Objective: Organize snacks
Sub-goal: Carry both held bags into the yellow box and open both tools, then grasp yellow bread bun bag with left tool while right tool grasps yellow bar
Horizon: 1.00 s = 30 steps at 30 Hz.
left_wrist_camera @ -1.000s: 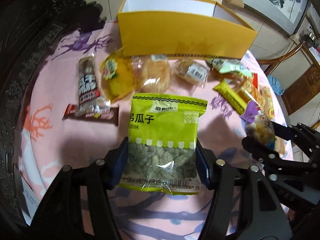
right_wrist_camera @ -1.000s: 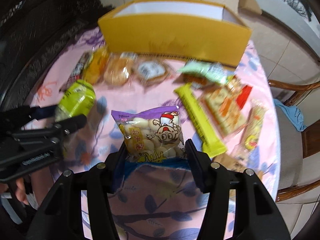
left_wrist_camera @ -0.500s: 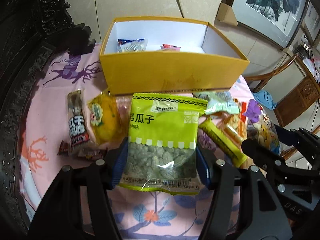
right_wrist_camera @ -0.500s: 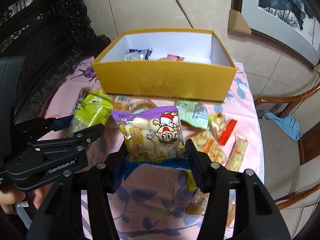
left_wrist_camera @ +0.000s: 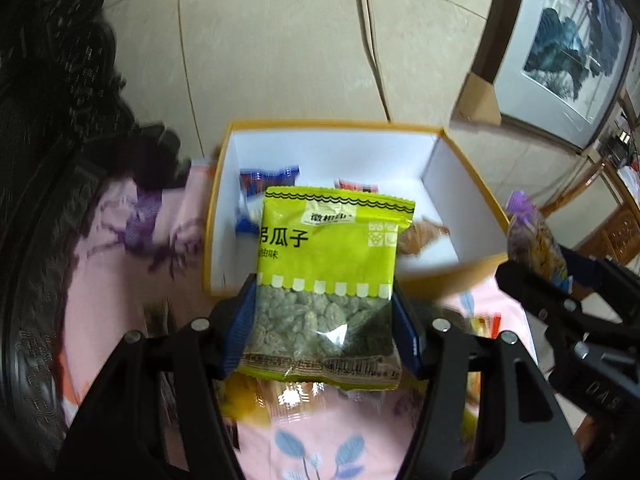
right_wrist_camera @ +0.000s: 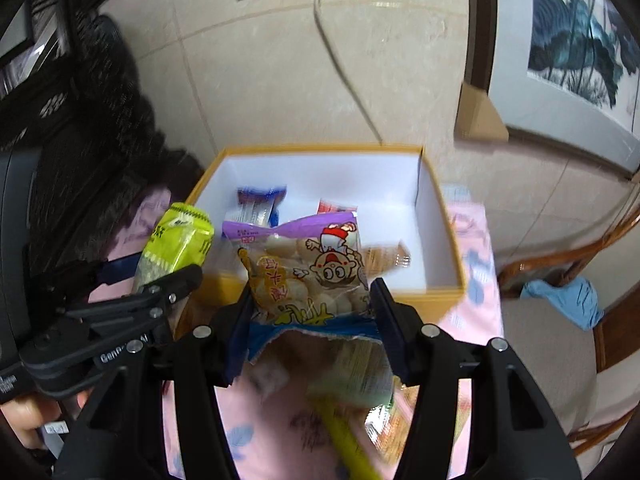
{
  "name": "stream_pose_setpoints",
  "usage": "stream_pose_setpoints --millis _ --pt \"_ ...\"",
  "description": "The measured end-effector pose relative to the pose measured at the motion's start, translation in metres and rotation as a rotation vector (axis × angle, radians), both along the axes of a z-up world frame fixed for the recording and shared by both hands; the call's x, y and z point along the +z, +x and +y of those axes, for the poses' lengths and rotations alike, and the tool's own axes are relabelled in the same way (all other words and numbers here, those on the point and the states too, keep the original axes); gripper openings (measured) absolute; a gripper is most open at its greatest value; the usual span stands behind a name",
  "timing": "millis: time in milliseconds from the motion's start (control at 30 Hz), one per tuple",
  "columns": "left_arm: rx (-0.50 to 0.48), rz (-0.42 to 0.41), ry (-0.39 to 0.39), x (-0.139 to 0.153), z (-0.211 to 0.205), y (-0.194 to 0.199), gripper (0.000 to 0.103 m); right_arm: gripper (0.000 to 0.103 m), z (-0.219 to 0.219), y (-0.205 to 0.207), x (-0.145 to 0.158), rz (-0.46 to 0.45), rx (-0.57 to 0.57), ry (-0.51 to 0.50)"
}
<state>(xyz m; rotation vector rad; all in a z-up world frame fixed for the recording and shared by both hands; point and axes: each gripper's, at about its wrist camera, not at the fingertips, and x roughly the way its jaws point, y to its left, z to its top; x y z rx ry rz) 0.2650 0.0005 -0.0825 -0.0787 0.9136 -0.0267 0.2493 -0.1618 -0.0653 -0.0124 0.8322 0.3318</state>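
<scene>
My left gripper [left_wrist_camera: 324, 320] is shut on a green bag of seeds [left_wrist_camera: 328, 264] and holds it in the air over the near wall of the yellow box [left_wrist_camera: 468, 196]. My right gripper [right_wrist_camera: 310, 308] is shut on a purple cartoon snack bag [right_wrist_camera: 308, 268], also raised at the box's [right_wrist_camera: 436, 216] near edge. The box is open, white inside, and holds a blue-and-white packet [left_wrist_camera: 268, 178], a red packet [left_wrist_camera: 356, 185] and a brown pastry [left_wrist_camera: 420, 236]. The green bag also shows in the right wrist view [right_wrist_camera: 176, 244], and the purple bag in the left wrist view [left_wrist_camera: 536, 236].
The table has a pink patterned cloth [left_wrist_camera: 132, 264]. Loose snacks lie below the grippers, among them a yellow bar [right_wrist_camera: 344, 436]. Dark carved furniture [left_wrist_camera: 48, 120] stands at the left. A wooden chair with a blue cloth [right_wrist_camera: 564, 296] is at the right. A tiled wall stands behind the box.
Both grippers have risen and moved forward with their bags, from above the loose snacks to the box's near edge. The box interior now fills the view.
</scene>
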Motion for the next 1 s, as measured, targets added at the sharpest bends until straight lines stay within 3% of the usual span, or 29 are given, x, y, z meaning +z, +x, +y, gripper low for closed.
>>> stream_pose_setpoints --millis 167,200,267,300,433,600,733,900,1000 --pt "0.013 -0.026 0.036 0.017 0.001 0.041 0.066 0.057 0.0 0.045 0.019 -0.032 -0.046 0.0" --pt "0.022 -0.037 0.043 0.022 0.002 0.049 0.07 0.058 -0.002 0.053 0.022 -0.038 -0.066 0.006" --pt "0.042 -0.057 0.054 0.031 0.005 0.06 0.09 0.068 -0.006 0.069 0.025 -0.038 -0.098 -0.001" --pt "0.051 -0.064 0.058 0.037 0.006 0.066 0.094 0.076 -0.007 0.075 0.026 -0.036 -0.113 -0.011" --pt "0.065 -0.083 0.082 0.052 0.009 0.075 0.101 0.076 -0.015 0.083 0.028 -0.036 -0.125 -0.025" --pt "0.068 -0.058 0.051 0.05 0.016 0.058 0.101 0.079 -0.033 0.056 0.022 -0.024 -0.067 -0.035" --pt "0.072 -0.039 0.001 0.038 0.02 0.024 0.101 0.088 -0.049 0.022 0.003 0.043 -0.006 -0.018" --pt "0.097 0.016 -0.056 0.006 0.028 -0.033 0.101 0.088 -0.065 -0.039 -0.056 0.164 0.05 -0.067" --pt "0.12 0.085 -0.109 -0.02 0.038 -0.069 0.101 0.088 -0.066 -0.074 -0.093 0.267 0.1 -0.04"
